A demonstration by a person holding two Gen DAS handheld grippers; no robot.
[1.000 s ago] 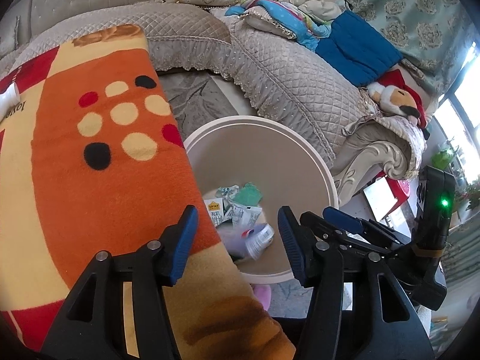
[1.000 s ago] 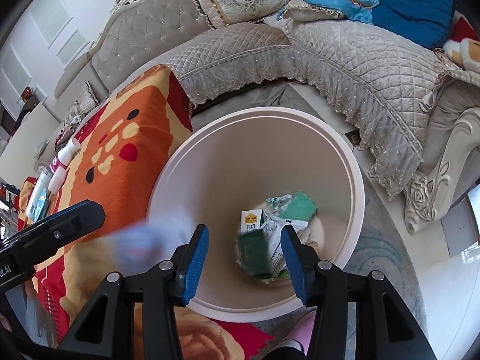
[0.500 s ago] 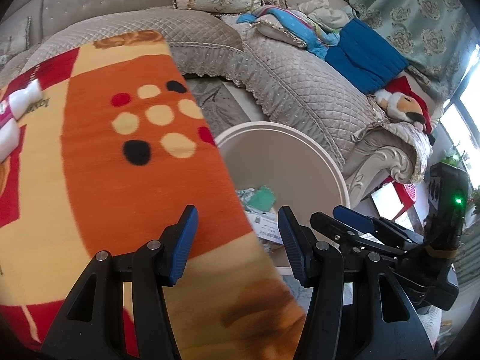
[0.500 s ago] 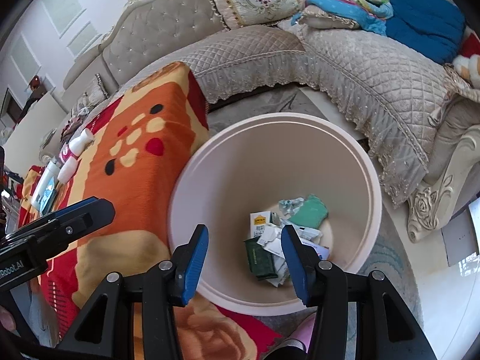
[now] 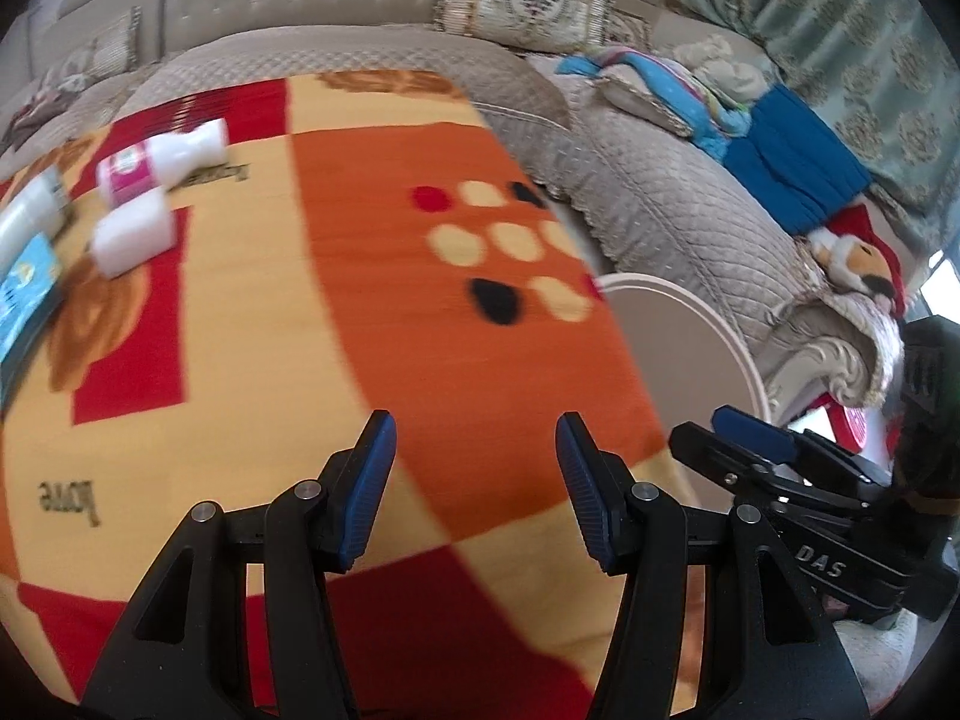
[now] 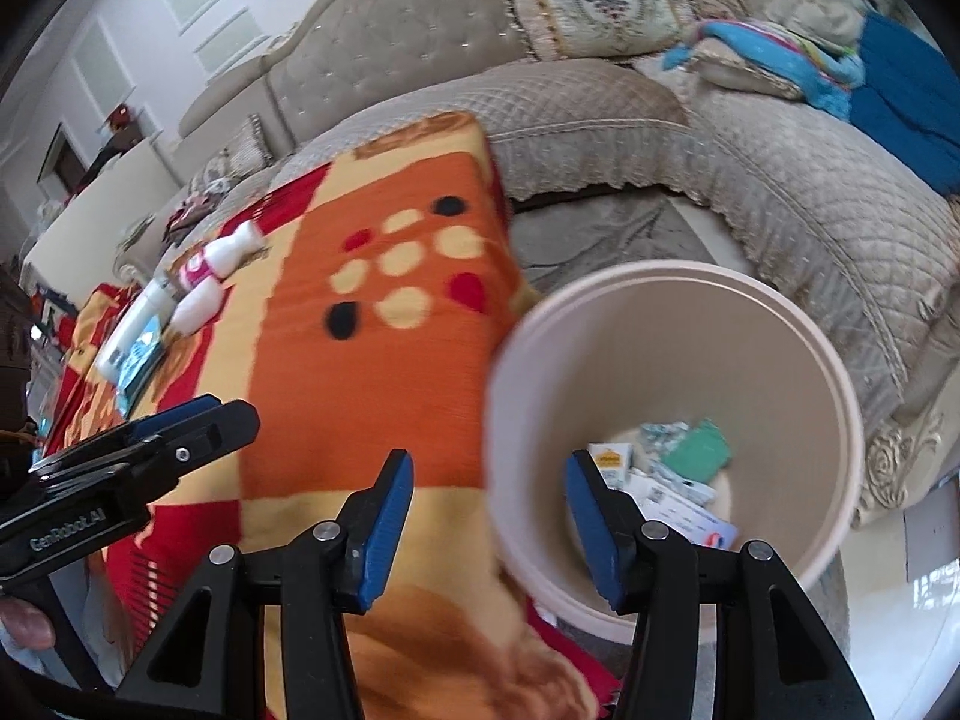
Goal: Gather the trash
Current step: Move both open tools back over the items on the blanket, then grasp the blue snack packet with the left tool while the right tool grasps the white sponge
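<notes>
Orange blanket (image 5: 420, 312) — spotted, beige bin (image 6: 672, 324)

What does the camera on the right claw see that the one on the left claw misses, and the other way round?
Only the right view looks down into the bin, showing the wrappers and cartons at its bottom. Only the left view shows the stuffed toy on the sofa arm and the curtain. Both show the orange blanket, the white bottles lying on it, the bin's rim and the grey sofa.
</notes>
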